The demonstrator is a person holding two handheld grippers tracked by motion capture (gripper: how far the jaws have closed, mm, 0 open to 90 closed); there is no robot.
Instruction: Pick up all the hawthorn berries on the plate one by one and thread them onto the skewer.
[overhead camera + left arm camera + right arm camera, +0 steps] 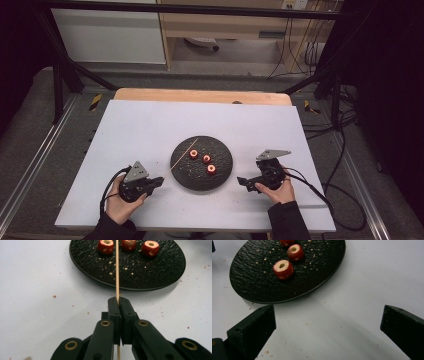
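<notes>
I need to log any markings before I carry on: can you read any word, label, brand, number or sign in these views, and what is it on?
None can be read.
Plate, skewer, fruit pieces, both grippers: no print.
Yellow-black hazard strips on the floor frame: stripes, no words.
Wall socket at the top: too small to read.

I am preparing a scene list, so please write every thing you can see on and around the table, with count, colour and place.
plate: one, black, middle of the table
fruit pieces: three, red, cored, in a row on the plate
skewer: one, light wood, reaching over the plate's left part
table: one, white top with crumbs
left hand-held gripper: one, black, shut on the skewer
right hand-held gripper: one, black, open, right of the plate
hands: two, near edge
</notes>
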